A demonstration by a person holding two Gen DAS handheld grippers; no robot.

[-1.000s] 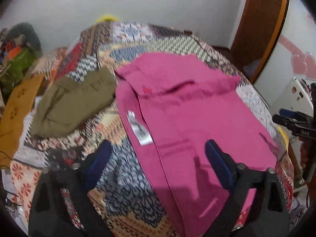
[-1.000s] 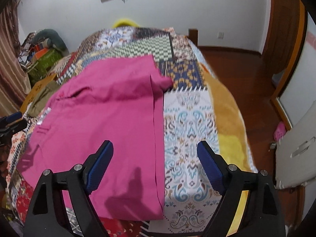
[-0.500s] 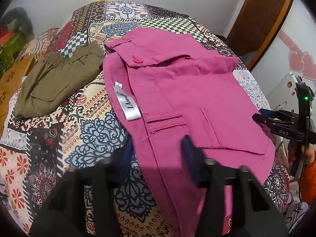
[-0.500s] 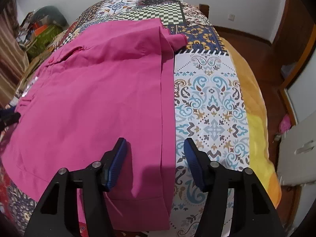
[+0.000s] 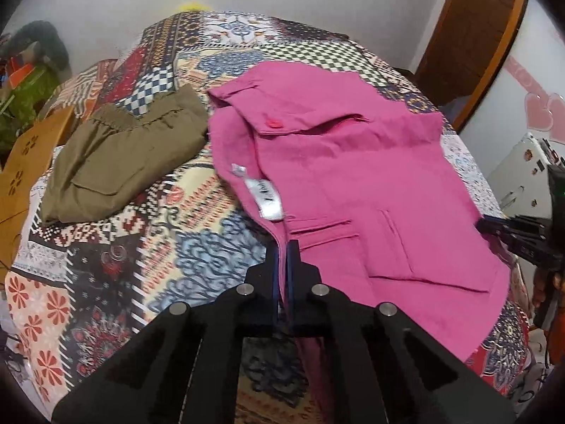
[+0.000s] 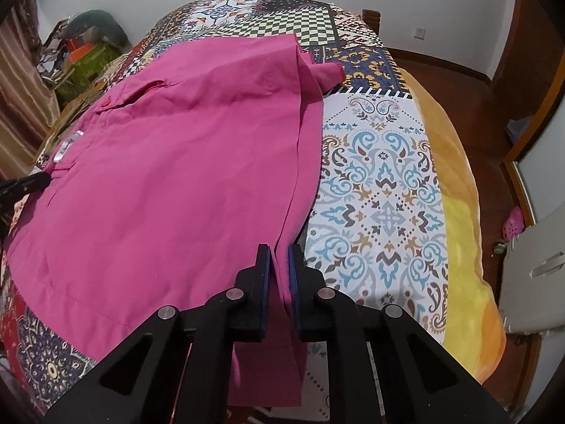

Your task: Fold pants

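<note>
While the pink pants [image 5: 353, 183] lie spread on the patchwork bedspread [image 6: 381, 190], the left gripper [image 5: 282, 247] pinches their edge at six o'clock, and the right gripper [image 6: 280, 251] has just clamped the opposite edge. Olive pants [image 5: 120, 162] sit at nine o'clock.

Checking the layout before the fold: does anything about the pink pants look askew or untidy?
Mostly flat, but the pink pants have a far corner flipped and bunched onto the quilt, and a white label sticks out at the waist edge.
</note>
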